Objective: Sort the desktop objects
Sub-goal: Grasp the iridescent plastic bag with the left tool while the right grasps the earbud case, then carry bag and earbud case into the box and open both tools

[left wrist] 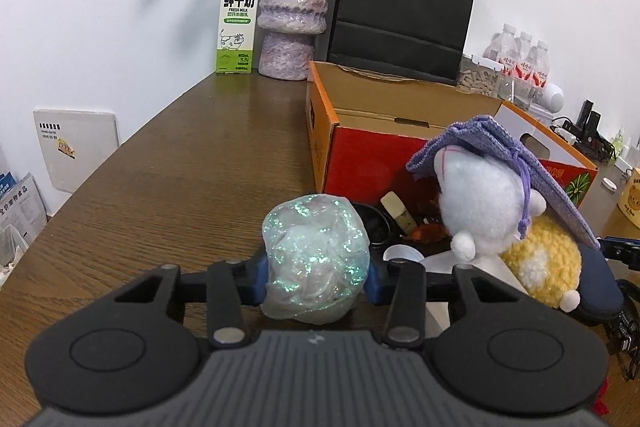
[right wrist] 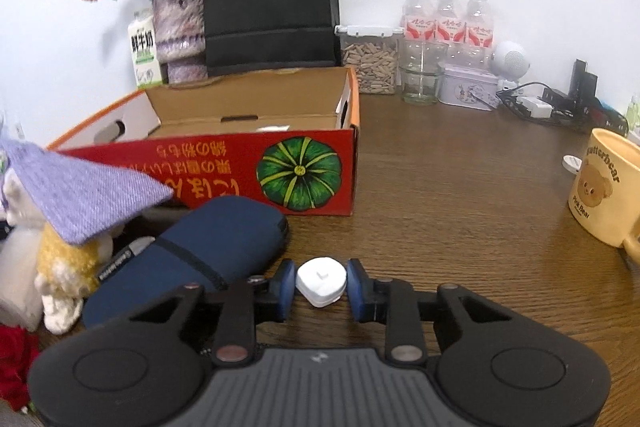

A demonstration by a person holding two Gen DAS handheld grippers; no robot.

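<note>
Both tongs are seen closed on small things at the lower middle of their frames: the left tongs (left wrist: 316, 273) are clamped on a glittery translucent ball (left wrist: 316, 259), whose sides are pressed by the blue pads, and the right tongs (right wrist: 320, 287) are clamped on a small white rounded block (right wrist: 321, 281). The pick-up step is judged to be in hand, with both things gripped low over the brown bench (left wrist: 192, 163) but not yet carried anywhere. An open red cardboard box (right wrist: 224, 167) with a pumpkin print is taken as the likely place for sorted things; for the next move, each piece would have to be lifted clear, brought over the box rim and let go inside, with care that the soft ball is not squeezed out of the pads. In the left view alone, the ball and a clutter of small items just behind it are shown, with a plush toy in a purple hat (left wrist: 492, 203) at the right. In the right view alone, the box's printed front, a dark blue pouch (right wrist: 196, 255) beside the tongs, a yellow bear mug (right wrist: 604, 187) at the right edge and a row of water bottles (right wrist: 448, 19) at the wall are made plain.
</note>
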